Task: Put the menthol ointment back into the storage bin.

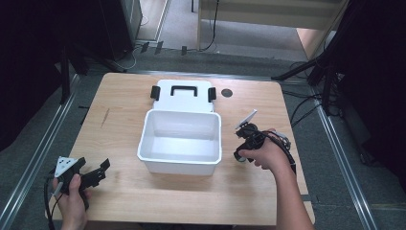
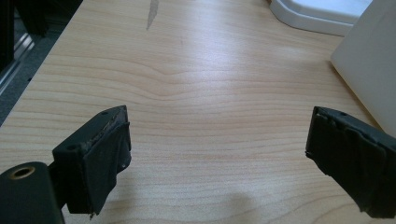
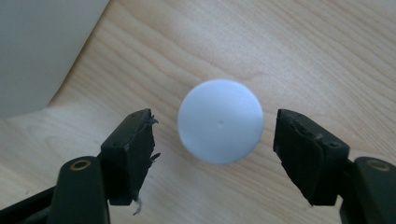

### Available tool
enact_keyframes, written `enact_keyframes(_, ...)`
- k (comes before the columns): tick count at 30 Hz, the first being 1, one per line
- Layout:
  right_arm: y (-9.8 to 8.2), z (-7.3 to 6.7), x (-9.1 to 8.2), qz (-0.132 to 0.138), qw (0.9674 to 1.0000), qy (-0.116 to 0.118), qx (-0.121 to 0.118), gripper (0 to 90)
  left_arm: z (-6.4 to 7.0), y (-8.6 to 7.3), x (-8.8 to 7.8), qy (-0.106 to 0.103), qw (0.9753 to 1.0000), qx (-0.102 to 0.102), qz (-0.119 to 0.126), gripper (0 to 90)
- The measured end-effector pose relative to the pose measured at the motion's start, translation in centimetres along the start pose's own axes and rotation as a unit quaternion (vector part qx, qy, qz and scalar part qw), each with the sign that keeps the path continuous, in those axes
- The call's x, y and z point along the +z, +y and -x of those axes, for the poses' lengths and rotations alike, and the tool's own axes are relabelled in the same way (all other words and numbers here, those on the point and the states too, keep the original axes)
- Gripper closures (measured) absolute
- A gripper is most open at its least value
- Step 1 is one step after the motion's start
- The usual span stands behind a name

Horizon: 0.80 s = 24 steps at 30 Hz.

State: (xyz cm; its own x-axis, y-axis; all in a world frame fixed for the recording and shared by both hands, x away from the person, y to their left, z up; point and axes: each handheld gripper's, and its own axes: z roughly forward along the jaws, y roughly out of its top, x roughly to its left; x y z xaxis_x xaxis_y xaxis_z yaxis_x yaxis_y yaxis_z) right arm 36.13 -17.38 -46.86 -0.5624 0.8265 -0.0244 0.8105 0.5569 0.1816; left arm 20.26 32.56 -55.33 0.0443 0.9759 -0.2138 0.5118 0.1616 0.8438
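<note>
Right tongs (image 3: 215, 140): pointing down at the counter (image 1: 119, 187), jaws apart, one either side of the white disc (image 3: 220, 121); a gap shows on both sides, pads not pressing on it.
White disc: round, pale, flat-topped, lying on the wood between the right jaws, slightly nearer the jaw on the picture's right in the right gripper view. In the high view it is mostly hidden under the right hand (image 1: 261, 153).
Disc vs. bin: just beside the right wall of the white bin (image 1: 179, 136), apart from it; the bin's wall fills the top left corner of the right gripper view.
Left tongs (image 1: 98, 172): released, jaws wide, nothing between them, bare wood ahead; held low at the counter's near left corner, well apart from the disc.
Bin: open, nothing seen inside, mid-counter.
Lid (image 1: 184, 93): white with black handle and clips, flat behind the bin, touching its far rim.
</note>
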Motion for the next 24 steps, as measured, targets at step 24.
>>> enact_keyframes(24,2.0,-0.6,-4.3,-0.008,0.9999,-0.007,-0.004,51.6,0.0,0.1,0.1,-0.003,1.0,0.0,-0.007,7.3)
